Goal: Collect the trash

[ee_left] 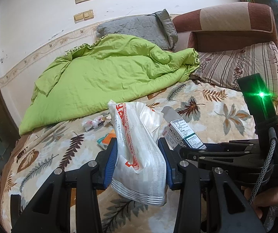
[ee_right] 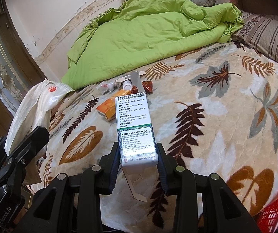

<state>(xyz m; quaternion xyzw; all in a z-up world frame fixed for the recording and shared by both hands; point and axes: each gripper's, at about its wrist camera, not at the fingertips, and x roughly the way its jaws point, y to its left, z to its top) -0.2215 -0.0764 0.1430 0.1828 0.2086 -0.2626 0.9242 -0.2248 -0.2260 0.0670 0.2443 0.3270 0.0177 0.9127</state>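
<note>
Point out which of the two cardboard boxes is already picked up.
The white medicine box, clamped in the right hand-held gripper above the bed. The orange box lies loose on the leaf-print blanket.

Bed (ee_left: 206,104) (leaf print), white wall (ee_left: 42,19).

The red basket (ee_right: 274,213) runs off the frame's corner, the small bits (ee_right: 110,86) beyond the orange box (ee_right: 112,104) stay too tiny to name.

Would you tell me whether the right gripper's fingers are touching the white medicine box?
Touching. The right wrist view shows the right gripper with both fingers pressed flat against the sides of the white medicine box, no gap visible.
</note>
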